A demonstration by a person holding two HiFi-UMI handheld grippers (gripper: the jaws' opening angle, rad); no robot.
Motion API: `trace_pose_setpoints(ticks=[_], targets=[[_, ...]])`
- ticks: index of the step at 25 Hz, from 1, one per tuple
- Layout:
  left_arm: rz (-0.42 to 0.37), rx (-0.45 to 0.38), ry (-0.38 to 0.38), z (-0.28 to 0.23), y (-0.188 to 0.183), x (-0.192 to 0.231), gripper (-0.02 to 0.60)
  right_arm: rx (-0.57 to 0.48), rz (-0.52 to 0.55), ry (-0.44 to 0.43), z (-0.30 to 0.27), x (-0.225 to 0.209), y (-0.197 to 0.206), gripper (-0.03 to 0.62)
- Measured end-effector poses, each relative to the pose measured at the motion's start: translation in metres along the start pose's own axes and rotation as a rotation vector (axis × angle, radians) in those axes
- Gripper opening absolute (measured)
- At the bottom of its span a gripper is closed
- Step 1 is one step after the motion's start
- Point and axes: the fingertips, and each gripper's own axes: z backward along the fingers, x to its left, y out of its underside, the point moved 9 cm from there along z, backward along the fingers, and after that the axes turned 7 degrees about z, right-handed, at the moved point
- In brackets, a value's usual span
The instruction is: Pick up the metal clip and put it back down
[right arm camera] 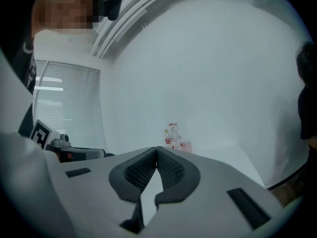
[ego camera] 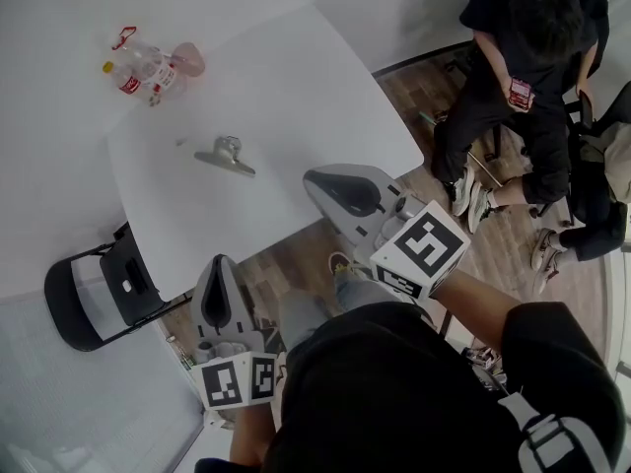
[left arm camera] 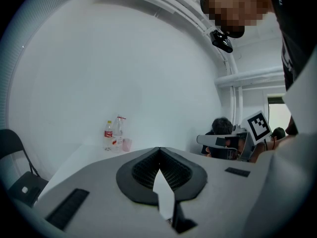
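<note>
The metal clip (ego camera: pixel 226 156) lies flat on the white table (ego camera: pixel 296 87), silver with a round loop handle, left of the table's middle. My right gripper (ego camera: pixel 309 178) hovers over the near table edge, right of the clip and apart from it, jaws shut and empty. My left gripper (ego camera: pixel 221 259) is lower, off the table's near edge over the wooden floor, also shut with nothing in it. In both gripper views the dark pads meet at the tips of the left gripper (left arm camera: pixel 159 148) and the right gripper (right arm camera: pixel 158 148); the clip is hidden behind the jaws there.
Plastic bottles and a pink cup (ego camera: pixel 150 67) stand at the table's far left corner, also as bottles (left arm camera: pixel 113 135) and bottles (right arm camera: pixel 173 137). A black folding chair (ego camera: pixel 94 299) stands left of the table. A seated person (ego camera: pixel 527 87) is at the right.
</note>
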Motion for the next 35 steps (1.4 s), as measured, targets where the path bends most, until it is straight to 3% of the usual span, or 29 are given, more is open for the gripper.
trace_pose_setpoints(ticks=[22,35], targets=[[-0.07,-0.076,0.033,-0.002,-0.02,-0.011,0.014,-0.053,0.037,-0.015,0.006,0.003,-0.01,0.017],[-0.041,-0.057,0.044,-0.045,-0.03,0.042,0.012,-0.002,0.047,-0.022,-0.058,-0.007,-0.006,0.017]])
